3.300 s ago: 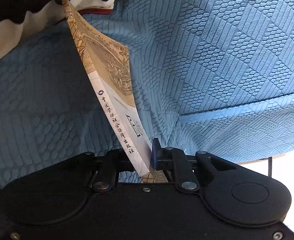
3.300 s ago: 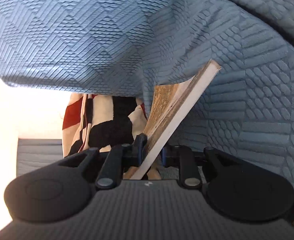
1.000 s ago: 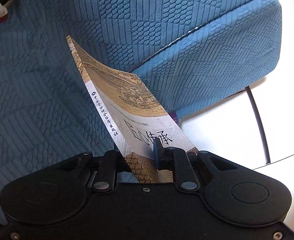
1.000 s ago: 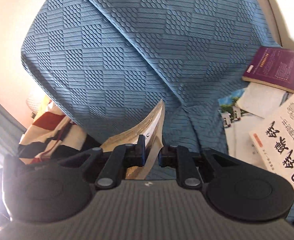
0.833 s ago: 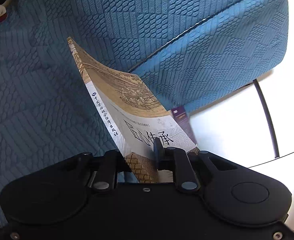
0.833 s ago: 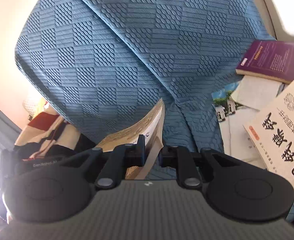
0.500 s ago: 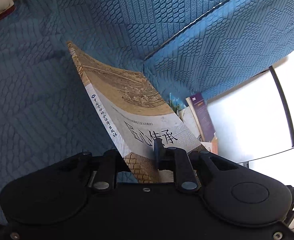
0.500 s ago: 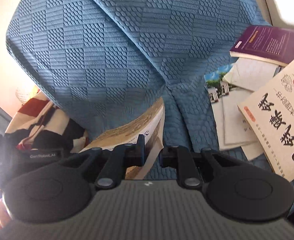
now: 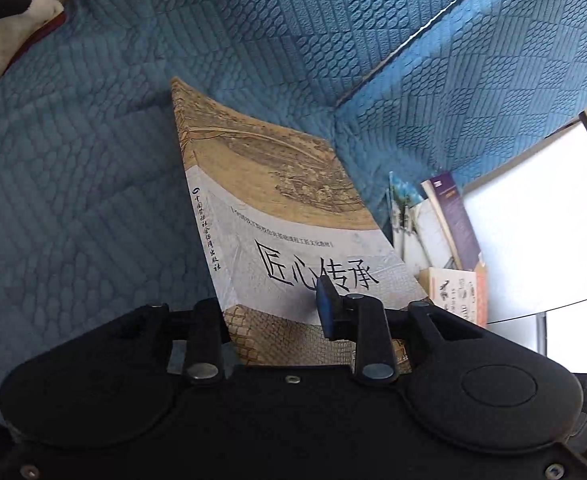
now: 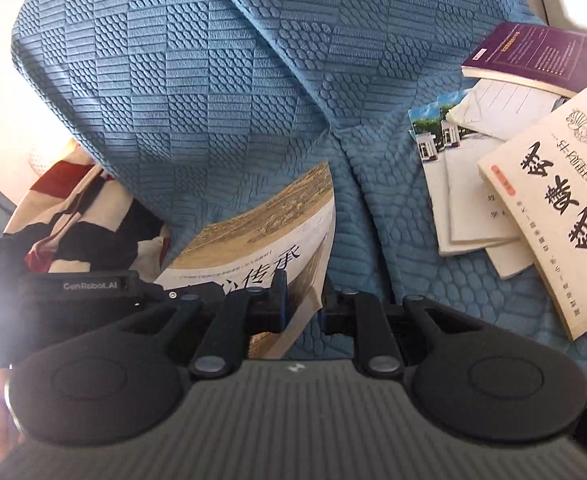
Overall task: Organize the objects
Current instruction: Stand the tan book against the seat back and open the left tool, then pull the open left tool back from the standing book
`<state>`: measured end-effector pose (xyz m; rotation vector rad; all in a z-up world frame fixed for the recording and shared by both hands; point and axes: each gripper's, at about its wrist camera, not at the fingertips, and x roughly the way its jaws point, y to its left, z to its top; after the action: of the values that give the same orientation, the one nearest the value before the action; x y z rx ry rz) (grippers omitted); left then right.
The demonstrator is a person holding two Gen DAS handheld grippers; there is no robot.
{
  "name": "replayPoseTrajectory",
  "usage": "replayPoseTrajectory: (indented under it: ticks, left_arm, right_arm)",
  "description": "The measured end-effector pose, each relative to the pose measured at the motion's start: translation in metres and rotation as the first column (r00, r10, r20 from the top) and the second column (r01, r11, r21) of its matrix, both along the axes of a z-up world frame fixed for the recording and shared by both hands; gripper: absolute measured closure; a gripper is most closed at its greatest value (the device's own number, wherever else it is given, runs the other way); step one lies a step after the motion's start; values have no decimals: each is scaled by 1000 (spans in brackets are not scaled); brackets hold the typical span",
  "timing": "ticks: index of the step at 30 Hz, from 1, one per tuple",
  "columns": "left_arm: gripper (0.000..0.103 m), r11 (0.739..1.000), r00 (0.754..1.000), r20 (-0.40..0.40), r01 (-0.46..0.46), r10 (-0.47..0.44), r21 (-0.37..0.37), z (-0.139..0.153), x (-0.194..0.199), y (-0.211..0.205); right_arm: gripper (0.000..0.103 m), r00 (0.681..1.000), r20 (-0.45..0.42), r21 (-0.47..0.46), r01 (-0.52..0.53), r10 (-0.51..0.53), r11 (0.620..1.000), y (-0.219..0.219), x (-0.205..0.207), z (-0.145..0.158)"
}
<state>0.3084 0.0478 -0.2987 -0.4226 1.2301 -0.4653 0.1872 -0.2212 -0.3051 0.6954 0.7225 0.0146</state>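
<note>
Paperback book lies tilted between both grippers, low over the blue sofa seat. Left gripper: jaws have just been opening, spread wider than the spine edge, pads off it. Right gripper: jaws close together on the book's far corner, seemingly pinching it. Cover bows, so light and floppy (likely slick); best held near the spine. Ahead-right of the right gripper, a loose book pile crowds the seat; striped cloth lies left.

Blue quilted sofa seat with a loose heap of books beside its armrest
</note>
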Motion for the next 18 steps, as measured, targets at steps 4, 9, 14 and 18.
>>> replayPoseTrajectory:
  ticks: [4, 9, 14, 18]
  left_arm:
    - [60, 997, 1000, -24, -16, 18, 70, 0, -1, 4]
    - [40, 985, 998, -6, -63, 65, 161, 8, -6, 19]
    - [37, 982, 994, 37, -108, 104, 152, 17, -13, 33]
    - [41, 983, 993, 17, -121, 119, 139, 14, -13, 39]
  right_arm:
    - [82, 999, -20, 5, -25, 25, 1000, 3, 3, 0]
    - [78, 997, -50, -35, -68, 66, 997, 10, 5, 4]
    - [49, 996, -71, -92, -61, 54, 994, 9, 1, 8]
    - [49, 996, -64, -108, -61, 54, 992, 7, 2, 15]
